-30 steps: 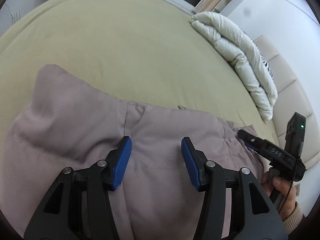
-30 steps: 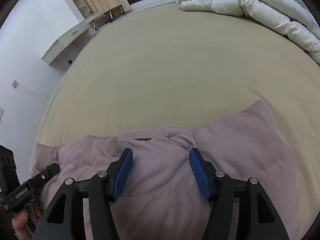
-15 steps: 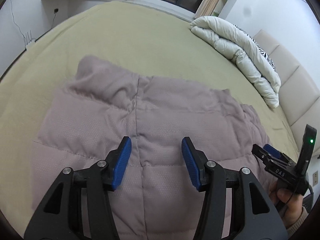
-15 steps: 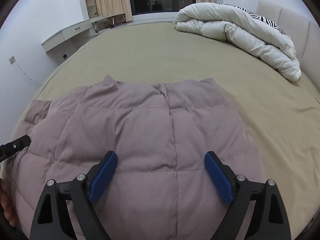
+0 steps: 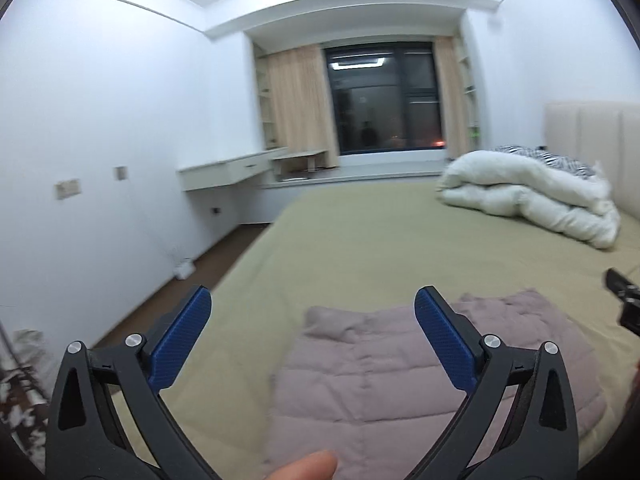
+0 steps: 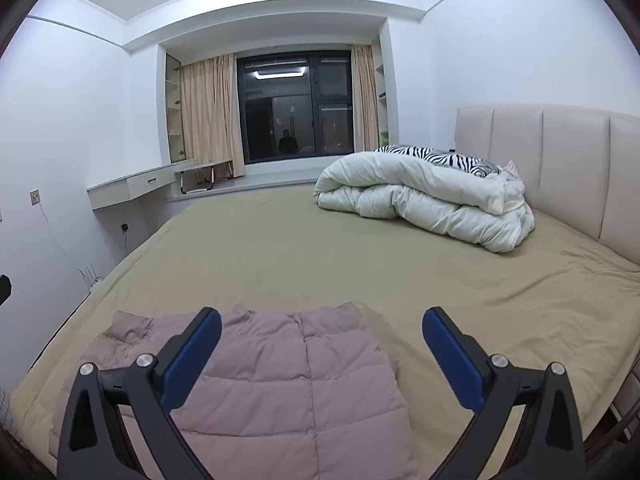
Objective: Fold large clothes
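Both jaws are opening wide, nothing between them: left gripper [image 5: 312,344], right gripper [image 6: 322,354]. The folded mauve padded jacket [image 6: 280,384] lies at the bed [image 6: 400,264] near edge. Lift clear without snagging; judged finished.

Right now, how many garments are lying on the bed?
1: a mauve quilted jacket, folded, at the near edge of the bed. The white duvet by the headboard could hide more.

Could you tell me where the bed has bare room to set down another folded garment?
Most of the bed sheet is bare: the wide stretch between the folded jacket and the rolled duvet, and the strip to the jacket's right. It is crowded only by the headboard, where the duvet lies.
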The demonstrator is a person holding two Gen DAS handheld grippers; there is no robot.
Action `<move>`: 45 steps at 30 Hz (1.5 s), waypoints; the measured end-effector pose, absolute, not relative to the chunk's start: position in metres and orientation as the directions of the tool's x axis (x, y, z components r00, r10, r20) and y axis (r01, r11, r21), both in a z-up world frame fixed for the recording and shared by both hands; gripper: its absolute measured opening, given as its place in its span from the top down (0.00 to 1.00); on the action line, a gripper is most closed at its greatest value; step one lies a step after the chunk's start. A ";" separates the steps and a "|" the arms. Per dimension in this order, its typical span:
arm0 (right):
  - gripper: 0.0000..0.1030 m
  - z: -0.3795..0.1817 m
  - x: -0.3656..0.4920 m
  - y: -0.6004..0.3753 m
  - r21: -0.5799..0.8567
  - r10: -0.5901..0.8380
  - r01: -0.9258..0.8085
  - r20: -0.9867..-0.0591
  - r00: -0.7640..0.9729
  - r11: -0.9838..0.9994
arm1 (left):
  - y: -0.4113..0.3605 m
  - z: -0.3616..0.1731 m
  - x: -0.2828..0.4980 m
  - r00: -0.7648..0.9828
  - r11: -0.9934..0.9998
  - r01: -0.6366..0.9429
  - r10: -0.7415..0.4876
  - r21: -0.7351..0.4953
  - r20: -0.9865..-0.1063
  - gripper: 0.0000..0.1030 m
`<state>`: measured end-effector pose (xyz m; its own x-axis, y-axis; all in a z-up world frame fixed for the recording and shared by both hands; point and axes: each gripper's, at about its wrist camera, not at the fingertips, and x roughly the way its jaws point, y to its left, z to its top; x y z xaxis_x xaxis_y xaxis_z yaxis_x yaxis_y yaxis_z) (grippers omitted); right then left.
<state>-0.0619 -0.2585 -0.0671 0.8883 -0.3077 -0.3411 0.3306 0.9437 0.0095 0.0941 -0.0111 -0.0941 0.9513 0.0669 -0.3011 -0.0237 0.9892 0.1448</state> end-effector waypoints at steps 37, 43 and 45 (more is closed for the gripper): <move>0.00 -0.095 -0.081 -0.193 -0.114 -0.239 0.236 -0.753 0.613 0.965 | 0.010 -0.175 0.102 0.587 1.000 0.025 -0.016 -0.002 -0.809 0.00; 0.00 -0.095 -0.083 -0.189 -0.110 -0.235 0.234 -0.752 0.616 0.966 | 0.011 -0.177 0.102 0.583 1.000 0.024 -0.013 0.001 -0.812 0.00; 0.00 -0.095 -0.083 -0.187 -0.110 -0.233 0.232 -0.751 0.618 0.967 | 0.010 -0.177 0.102 0.584 1.000 0.021 -0.010 0.002 -0.812 0.00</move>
